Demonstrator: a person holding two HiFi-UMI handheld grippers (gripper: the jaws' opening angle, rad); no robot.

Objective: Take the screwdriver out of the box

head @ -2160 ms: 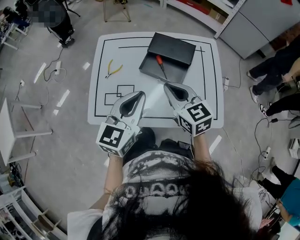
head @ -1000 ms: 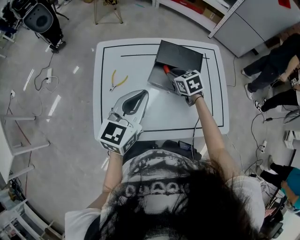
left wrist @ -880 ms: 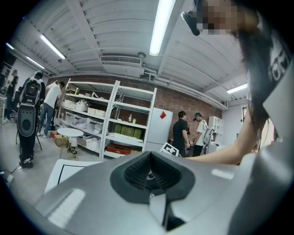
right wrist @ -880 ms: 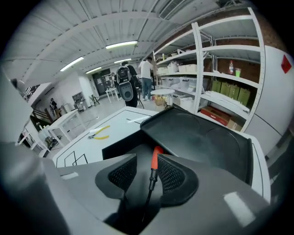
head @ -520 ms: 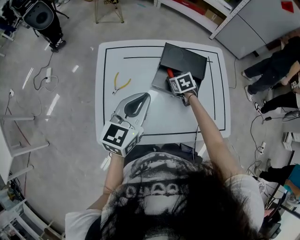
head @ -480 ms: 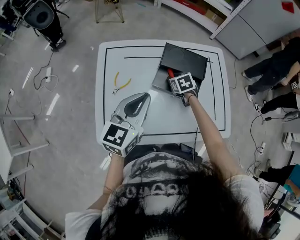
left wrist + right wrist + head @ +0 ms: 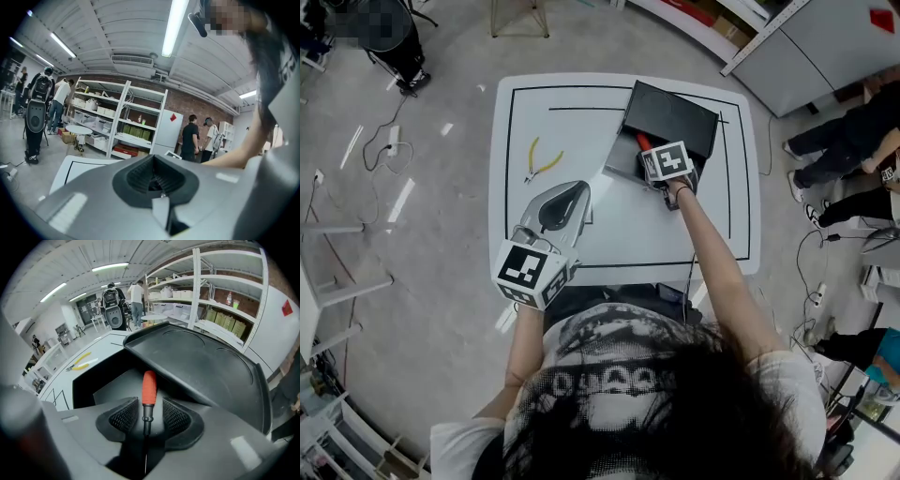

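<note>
A black box point(image 7: 623, 161) stands on the white table point(image 7: 544, 112) with its lid point(image 7: 670, 114) tipped back. In it lies a screwdriver point(image 7: 148, 387) with a red handle point(image 7: 642, 142). My right gripper point(image 7: 146, 417) points steeply down into the box. Its jaws are opening and straddle the screwdriver's dark neck, with a gap on each side between it and the ribbed pads point(image 7: 176, 418). From the head view I see mostly its marker cube point(image 7: 667, 161). My left gripper point(image 7: 578, 187) hovers over the table's near left part, tips together, holding nothing.
Yellow-handled pliers point(image 7: 539, 161) lie on the table left of the box, also seen in the right gripper view point(image 7: 82, 361). Shelving point(image 7: 122, 126) and people point(image 7: 190, 138) stand beyond the table. Cables lie on the floor point(image 7: 389, 141) to the left.
My right gripper has reached from the table's near edge into the box and sunk over the screwdriver. My left gripper has drifted slightly toward the near left.
</note>
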